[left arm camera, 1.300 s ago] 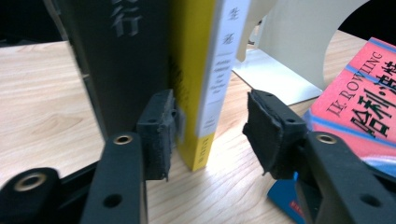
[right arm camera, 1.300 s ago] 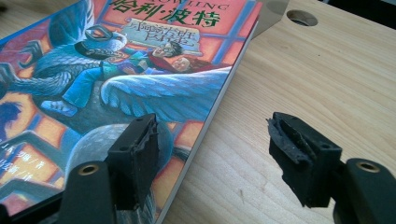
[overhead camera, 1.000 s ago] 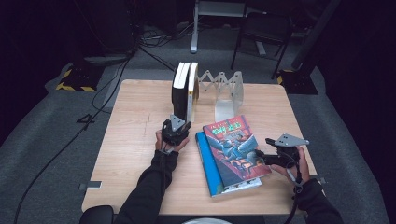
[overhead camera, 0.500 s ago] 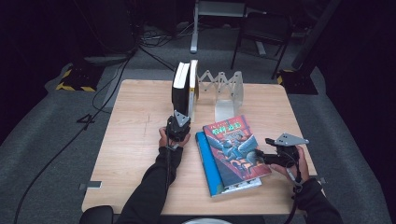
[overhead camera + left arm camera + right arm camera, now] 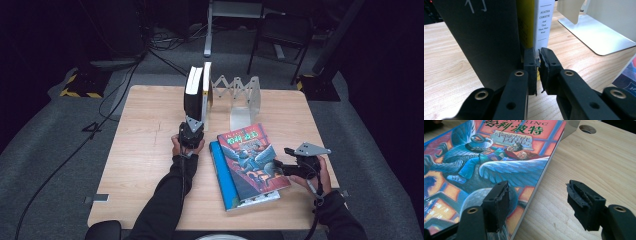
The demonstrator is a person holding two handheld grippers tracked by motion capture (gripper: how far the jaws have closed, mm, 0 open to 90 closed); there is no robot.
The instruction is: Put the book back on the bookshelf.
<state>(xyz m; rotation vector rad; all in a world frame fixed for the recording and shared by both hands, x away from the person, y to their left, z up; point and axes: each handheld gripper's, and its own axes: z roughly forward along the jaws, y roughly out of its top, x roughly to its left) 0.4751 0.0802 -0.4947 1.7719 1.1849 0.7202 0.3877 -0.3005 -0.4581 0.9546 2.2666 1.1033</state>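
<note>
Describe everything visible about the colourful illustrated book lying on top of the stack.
The illustrated book is a paperback with a glossy orange-red cover showing a rider on a winged blue-grey creature and a title in Chinese characters. It lies flat, closed, cover up, slightly askew on a blue book on the wooden table. The right gripper faces its right edge with jaws open, one above the cover, one over the table.

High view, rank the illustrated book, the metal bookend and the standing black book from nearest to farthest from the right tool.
1. Illustrated book, flat, just left of the right tool.
2. Metal bookend, farther back, centre.
3. Standing black book, back left, at the left tool.
</note>
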